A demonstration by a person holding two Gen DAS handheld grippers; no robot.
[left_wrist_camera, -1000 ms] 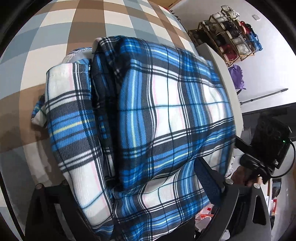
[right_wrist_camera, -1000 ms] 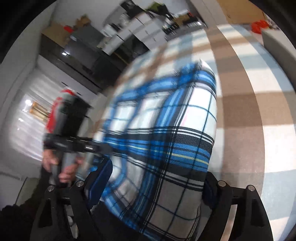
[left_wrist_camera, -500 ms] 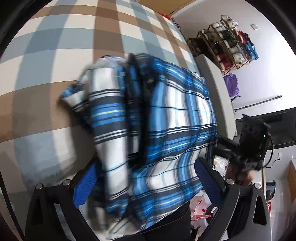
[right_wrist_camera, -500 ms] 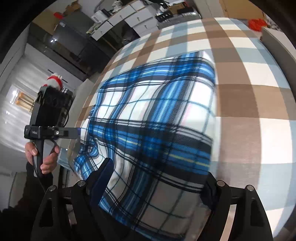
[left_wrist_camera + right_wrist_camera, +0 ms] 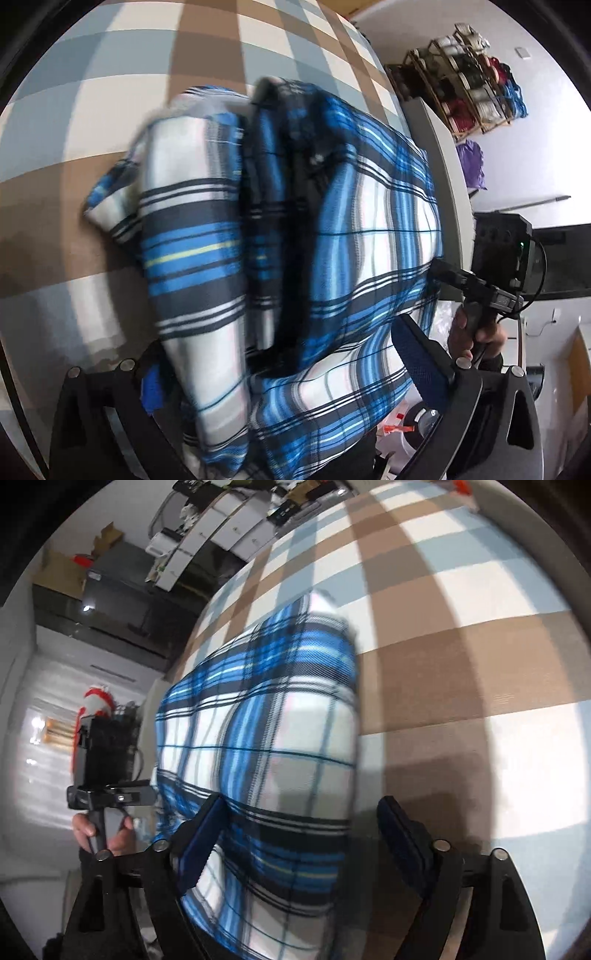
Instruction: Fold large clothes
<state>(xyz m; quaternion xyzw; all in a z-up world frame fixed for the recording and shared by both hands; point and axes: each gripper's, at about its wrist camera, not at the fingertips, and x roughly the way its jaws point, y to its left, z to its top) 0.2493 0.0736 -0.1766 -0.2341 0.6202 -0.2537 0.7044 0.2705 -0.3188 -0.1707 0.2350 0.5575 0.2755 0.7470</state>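
The left gripper (image 5: 284, 369) is on the left, near the edge of the counter (image 5: 92, 92). The counter has a cloth with brown, blue and white squares on it. The fingers (image 5: 417, 354) of this gripper stand wide apart, and the folded plaid shirt (image 5: 332, 229) fills the space between them. The cloth hides one finger, so I cannot tell if they squeeze the shirt or just sit around it.

The shirt is the thing to fold. It lies in the middle of the counter as a thick bundle, with one flap laid over the other. Its near end hangs by the near edge. A second ago it filled the left gripper's view. Then it looked smaller, and now it is close and blurry again, so it was moved just now.

The right gripper (image 5: 304, 840) is on the right. A hand (image 5: 476, 332) holds it. It has come lower and nearer to the near right corner of the shirt. Its fingers are closing. One finger touches the cloth, and the other is still beside the shirt, over bare counter, so they do not grip it yet.

I think the last fold is down, and the right gripper is getting ready to pinch the edge for the next fold or a tidy-up.
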